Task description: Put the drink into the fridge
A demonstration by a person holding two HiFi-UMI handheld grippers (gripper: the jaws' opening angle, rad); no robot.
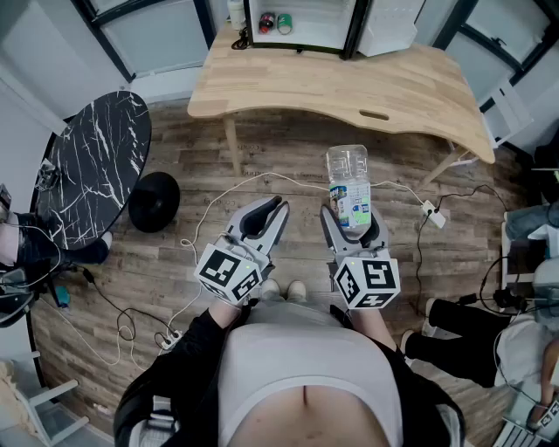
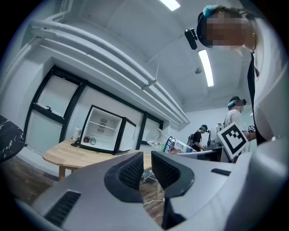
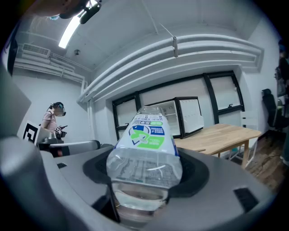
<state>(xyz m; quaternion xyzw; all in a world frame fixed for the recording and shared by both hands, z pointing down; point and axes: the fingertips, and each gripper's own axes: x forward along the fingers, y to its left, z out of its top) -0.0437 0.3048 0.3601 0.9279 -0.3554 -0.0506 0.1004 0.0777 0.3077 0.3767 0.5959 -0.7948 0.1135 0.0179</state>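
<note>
Drink bottle [image 1: 349,188] sits clamped in right tongs [image 1: 354,218]; left gripper view, unlike the right's, shows left tongs [image 2: 146,168] closed, empty.

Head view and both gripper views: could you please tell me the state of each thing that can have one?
Fridge: door open, standing on the table, cans inside.
Bottle: held in the air, not yet in the fridge.
Right tool: shut on the bottle.
Left tool: jaws nearly together, nothing between them.
</note>
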